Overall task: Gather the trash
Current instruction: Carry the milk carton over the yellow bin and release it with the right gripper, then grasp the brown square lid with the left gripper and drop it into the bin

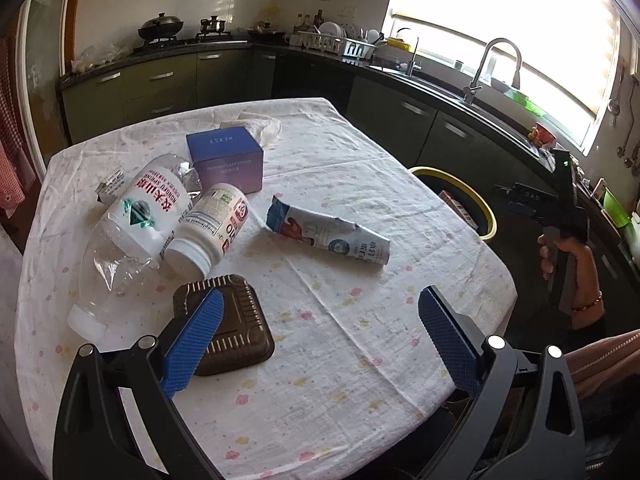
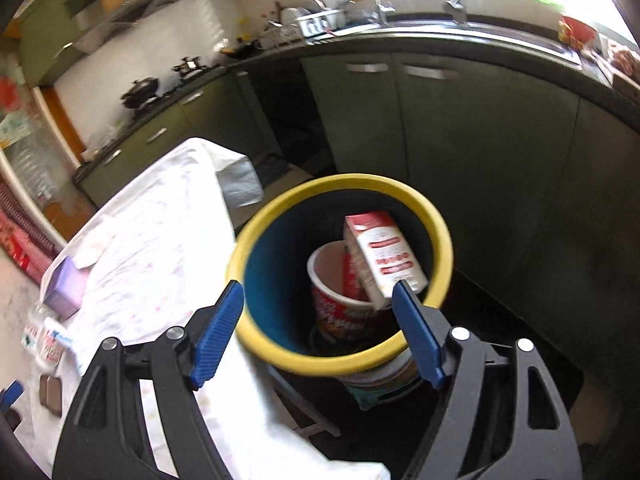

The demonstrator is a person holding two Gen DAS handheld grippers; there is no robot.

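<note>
Yellow-rimmed blue plastic bin [image 2: 256,248] beside worktop [image 1: 360,208], holding trash.
Red-and-white carton [image 2: 384,256] leans in red paper cup [image 2: 340,312]; right tongs [image 2: 318,304] and left tongs [image 1: 320,332] both apart, empty.

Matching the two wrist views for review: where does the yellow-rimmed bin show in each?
Left wrist view: the yellow-rimmed bin sits right of centre, just past the table's right edge, mostly hidden by it.
Right wrist view: it fills the centre, seen from above, a red-and-white carton and a cup inside.
Shared landmark: the purple box on the tablecloth, at far left in the right wrist view.
</note>
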